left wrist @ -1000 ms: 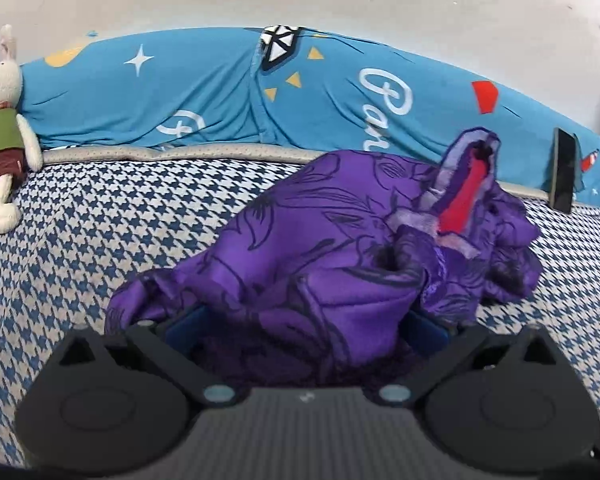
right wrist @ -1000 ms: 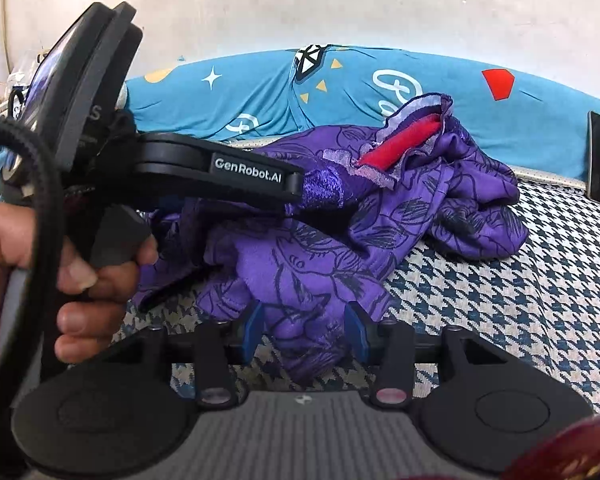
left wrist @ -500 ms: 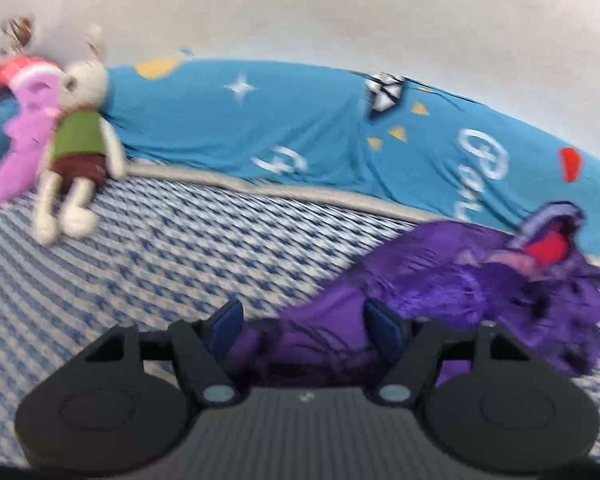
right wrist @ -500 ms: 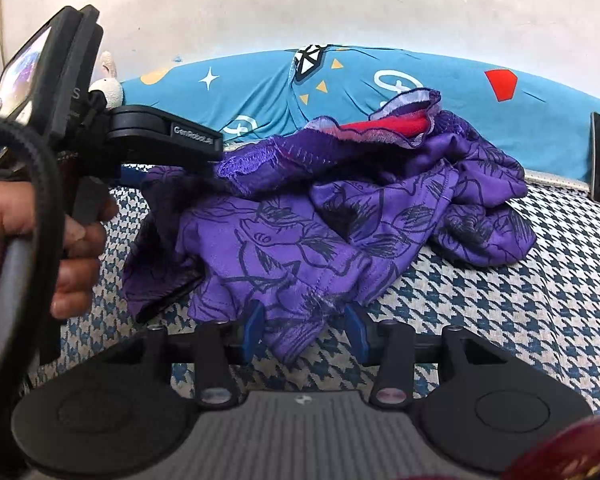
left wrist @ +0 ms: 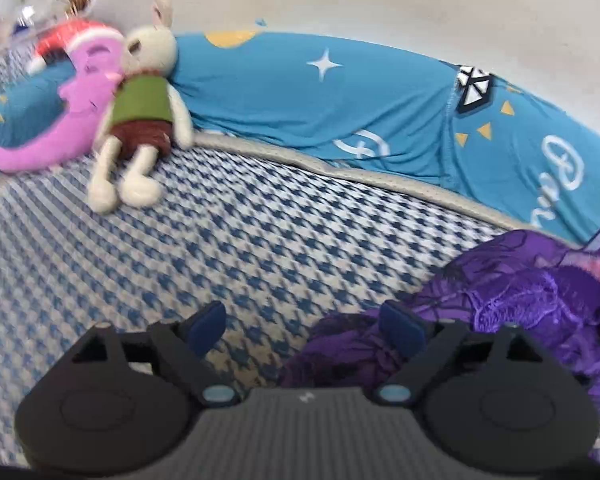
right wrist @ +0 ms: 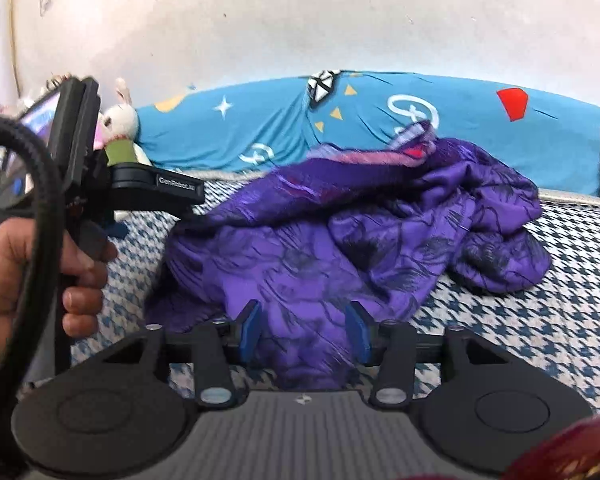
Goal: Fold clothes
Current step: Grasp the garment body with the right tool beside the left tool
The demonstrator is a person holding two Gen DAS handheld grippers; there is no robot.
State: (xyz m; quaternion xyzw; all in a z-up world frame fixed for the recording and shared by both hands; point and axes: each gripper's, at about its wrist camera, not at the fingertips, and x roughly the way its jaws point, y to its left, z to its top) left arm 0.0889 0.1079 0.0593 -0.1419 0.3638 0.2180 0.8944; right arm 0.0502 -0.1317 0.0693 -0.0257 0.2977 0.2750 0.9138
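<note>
left wrist view: left gripper [left wrist: 306, 328] stands with its blue pads spread apart, nothing between them. crumpled purple floral-print garment [left wrist: 532, 300] heaped at lower right on the blue-and-white houndstooth bedcover [left wrist: 228, 248]; cloth touches the right-hand pad. plush rabbit in a green vest [left wrist: 140, 108] at upper left.

right wrist view: right gripper [right wrist: 306, 328] gapes wide, the garment's [right wrist: 340, 240] near fold lying between the pads, not pinched. unfolded heap at centre. looks thin, limp, a bit slick; best taken at a hem or at the lilac-and-red neckline [right wrist: 412, 146].
</note>
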